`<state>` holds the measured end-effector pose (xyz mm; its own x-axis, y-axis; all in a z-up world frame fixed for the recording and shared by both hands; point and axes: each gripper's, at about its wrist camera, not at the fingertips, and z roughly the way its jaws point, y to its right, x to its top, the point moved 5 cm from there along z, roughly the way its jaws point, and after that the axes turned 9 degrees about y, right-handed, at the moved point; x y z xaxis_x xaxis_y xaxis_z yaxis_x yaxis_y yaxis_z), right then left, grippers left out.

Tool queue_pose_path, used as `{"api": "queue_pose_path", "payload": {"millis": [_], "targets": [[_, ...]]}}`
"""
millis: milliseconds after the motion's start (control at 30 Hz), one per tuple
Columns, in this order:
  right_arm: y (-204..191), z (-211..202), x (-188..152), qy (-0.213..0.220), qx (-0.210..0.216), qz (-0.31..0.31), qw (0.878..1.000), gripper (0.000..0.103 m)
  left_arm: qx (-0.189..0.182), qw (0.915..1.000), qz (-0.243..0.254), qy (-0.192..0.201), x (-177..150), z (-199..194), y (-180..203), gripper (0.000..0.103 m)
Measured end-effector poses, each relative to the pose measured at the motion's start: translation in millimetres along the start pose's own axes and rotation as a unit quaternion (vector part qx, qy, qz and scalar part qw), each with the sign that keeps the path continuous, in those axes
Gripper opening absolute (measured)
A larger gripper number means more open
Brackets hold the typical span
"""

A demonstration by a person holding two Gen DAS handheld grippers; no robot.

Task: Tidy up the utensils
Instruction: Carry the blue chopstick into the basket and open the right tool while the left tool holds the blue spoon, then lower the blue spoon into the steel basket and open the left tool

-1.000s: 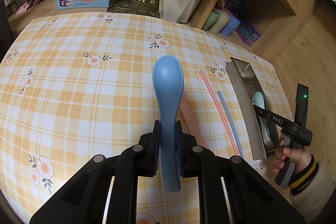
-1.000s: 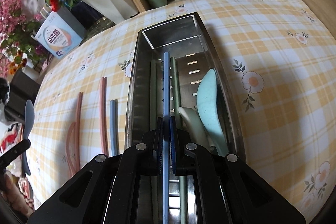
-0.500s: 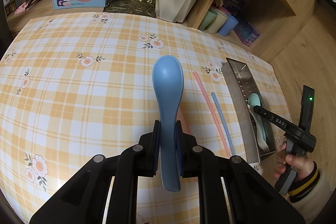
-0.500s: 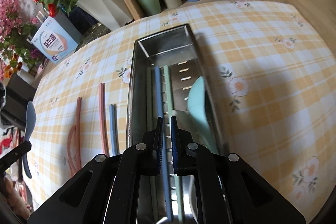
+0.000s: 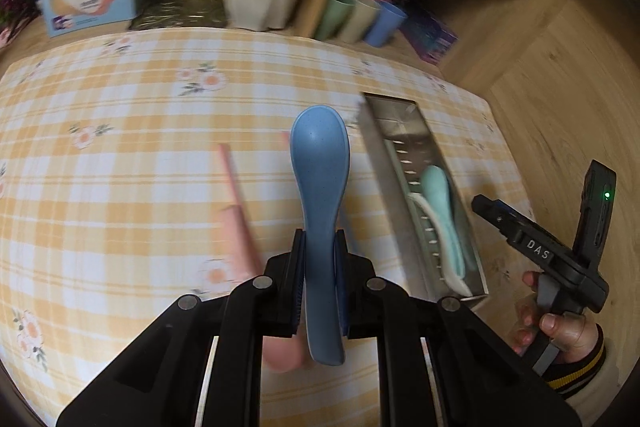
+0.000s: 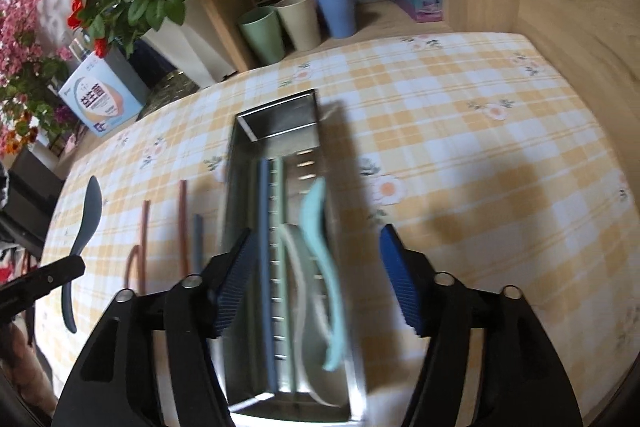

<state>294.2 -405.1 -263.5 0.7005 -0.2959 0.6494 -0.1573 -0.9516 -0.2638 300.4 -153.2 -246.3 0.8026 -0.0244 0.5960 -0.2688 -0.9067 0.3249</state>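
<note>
Because the blue spoon [image 5: 320,195] is pinched edge-on at the neck by the left gripper [image 5: 320,259], its jaws pressed on the handle's sides, the bowl stands free ahead and the tail hangs behind. It looks like light, stiff, smooth plastic that could swivel in a narrow grip, so holding near the balance point, as here, seems wise. It hangs over the worktop [image 5: 120,187], near the metal tray [image 5: 400,115] that lies toward the right edge. The right gripper [image 6: 316,275] hovers above that tray with nothing between its jaws, which have just been opening and stand spread. Inside lie a blue chopstick [image 6: 264,227] and pale spoons [image 6: 320,227]. Pink chopsticks [image 6: 183,211] wait beside the tray; thin and slippery, they are best pinched mid-length.
</note>
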Motion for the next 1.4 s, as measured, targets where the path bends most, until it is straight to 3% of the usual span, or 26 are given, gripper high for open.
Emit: {"api": "queue_pose_path", "payload": {"millis": [100, 133, 433, 700, 1000, 1400], "targets": [[15, -3, -2, -0.003, -0.011, 0.010, 1.000, 0.085, -0.015, 0.9998, 0.011, -0.013, 0, 12, 24, 0.013], [20, -4, -2, -0.001, -0.014, 0.013, 1.000, 0.087, -0.019, 0.9996, 0.014, -0.018, 0, 17, 32, 0.013], [51, -8, -7, 0.001, -0.012, 0.044, 0.999, 0.087, -0.044, 0.9968, 0.031, -0.060, -10, 54, 89, 0.013], [69, -13, -7, 0.008, -0.014, 0.064, 0.998, 0.087, -0.042, 0.9947, 0.053, -0.077, -13, 82, 121, 0.013], [81, -14, -6, 0.011, -0.015, 0.078, 0.997, 0.087, -0.026, 0.9929, 0.045, -0.107, -25, 109, 127, 0.013], [83, -15, -5, 0.012, -0.015, 0.084, 0.996, 0.088, 0.019, 0.9949, 0.028, -0.095, 0, 139, 118, 0.013]]}}
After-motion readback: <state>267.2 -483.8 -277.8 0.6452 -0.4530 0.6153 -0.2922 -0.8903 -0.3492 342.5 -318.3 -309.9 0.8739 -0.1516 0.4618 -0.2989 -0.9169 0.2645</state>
